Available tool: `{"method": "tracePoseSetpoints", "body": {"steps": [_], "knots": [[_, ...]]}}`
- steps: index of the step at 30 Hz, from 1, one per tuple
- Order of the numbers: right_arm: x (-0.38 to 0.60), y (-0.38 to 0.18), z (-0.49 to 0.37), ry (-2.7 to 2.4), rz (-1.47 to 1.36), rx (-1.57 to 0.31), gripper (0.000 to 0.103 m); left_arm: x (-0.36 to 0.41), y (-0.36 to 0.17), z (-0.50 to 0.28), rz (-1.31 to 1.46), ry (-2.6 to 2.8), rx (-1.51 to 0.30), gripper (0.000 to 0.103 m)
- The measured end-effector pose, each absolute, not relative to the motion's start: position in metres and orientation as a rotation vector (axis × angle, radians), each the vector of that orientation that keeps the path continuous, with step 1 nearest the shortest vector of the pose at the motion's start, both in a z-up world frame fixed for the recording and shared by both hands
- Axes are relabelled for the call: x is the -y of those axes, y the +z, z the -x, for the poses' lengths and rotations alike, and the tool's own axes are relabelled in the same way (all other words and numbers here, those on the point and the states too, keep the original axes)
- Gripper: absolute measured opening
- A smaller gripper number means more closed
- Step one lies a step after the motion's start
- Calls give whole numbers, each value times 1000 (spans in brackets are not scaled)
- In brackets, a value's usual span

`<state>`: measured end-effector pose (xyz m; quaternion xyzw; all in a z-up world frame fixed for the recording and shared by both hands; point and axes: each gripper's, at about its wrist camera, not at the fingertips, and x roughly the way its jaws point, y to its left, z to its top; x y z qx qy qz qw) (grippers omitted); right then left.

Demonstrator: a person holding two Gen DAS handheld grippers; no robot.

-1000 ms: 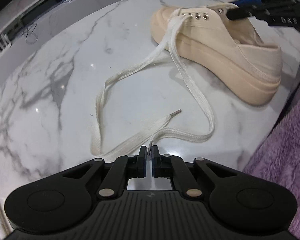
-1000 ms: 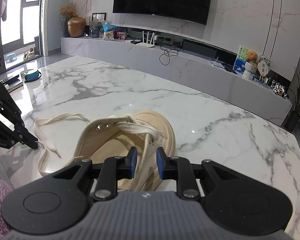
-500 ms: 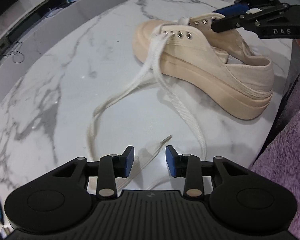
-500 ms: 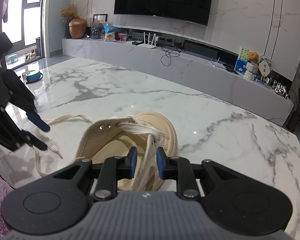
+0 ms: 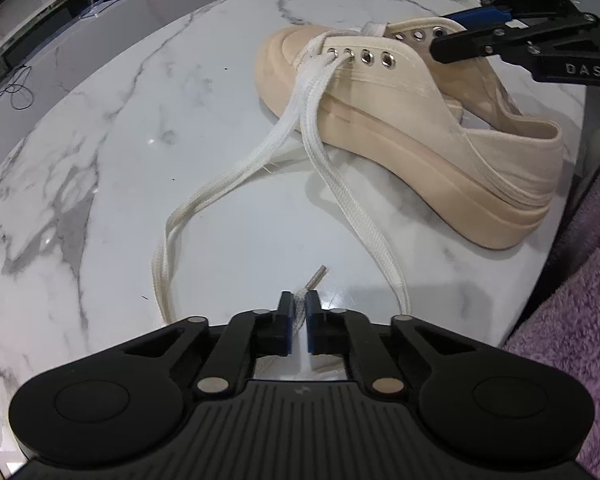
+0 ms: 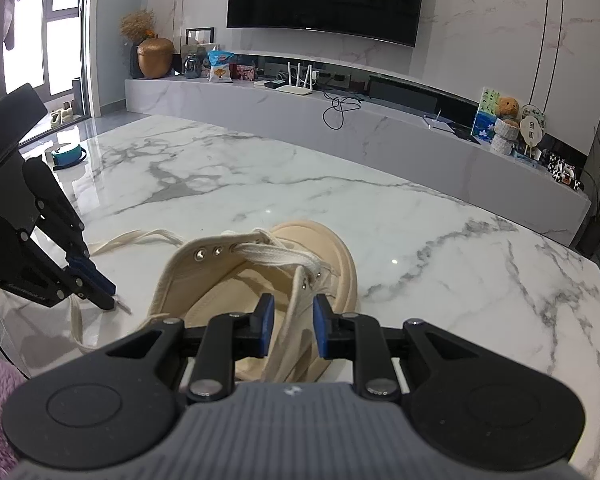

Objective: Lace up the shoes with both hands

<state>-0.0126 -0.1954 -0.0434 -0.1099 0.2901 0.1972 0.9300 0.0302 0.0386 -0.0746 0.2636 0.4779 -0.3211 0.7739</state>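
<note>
While the left gripper [image 5: 299,307] pinches the lace [image 5: 300,314] near its tip at lower centre, the right gripper [image 6: 293,316] jaws clamp the shoe [image 6: 332,256] flap; threading the next eyelet [image 5: 367,56] follows.

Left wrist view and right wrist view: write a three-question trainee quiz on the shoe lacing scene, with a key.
1. True or false: the left tongs are shut on the shoelace near its tip.
2. What do the right tongs straddle? A) the shoe's heel B) the eyelet flap of the shoe C) a cable
3. Fill in: the lace lies loose on the ______ table.

Key: 1 true; 2 B; 3 marble.
</note>
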Motion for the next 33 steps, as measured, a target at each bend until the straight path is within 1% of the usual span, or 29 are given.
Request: {"method": "tracePoseSetpoints", "body": {"steps": [3, 8, 10, 11, 15, 23, 33], "knots": [[196, -43, 13, 406, 224, -593, 23, -36, -63, -28, -556, -681, -989, 1], [198, -43, 13, 409, 216, -592, 23, -24, -20, -23, -536, -641, -840, 1], [198, -43, 14, 408, 213, -589, 19, -15, -2, -20, -535, -653, -780, 1], [198, -42, 14, 406, 210, -587, 14, -10, 6, -19, -534, -660, -749, 1], [203, -42, 14, 395, 179, -584, 12, 16, 23, -16, -549, -715, -686, 1], [217, -44, 11, 392, 69, -604, 12, 75, 7, -23, -605, -779, -697, 1], [223, -45, 10, 407, 27, -602, 12, 93, -23, -41, -650, -740, -786, 1]]}}
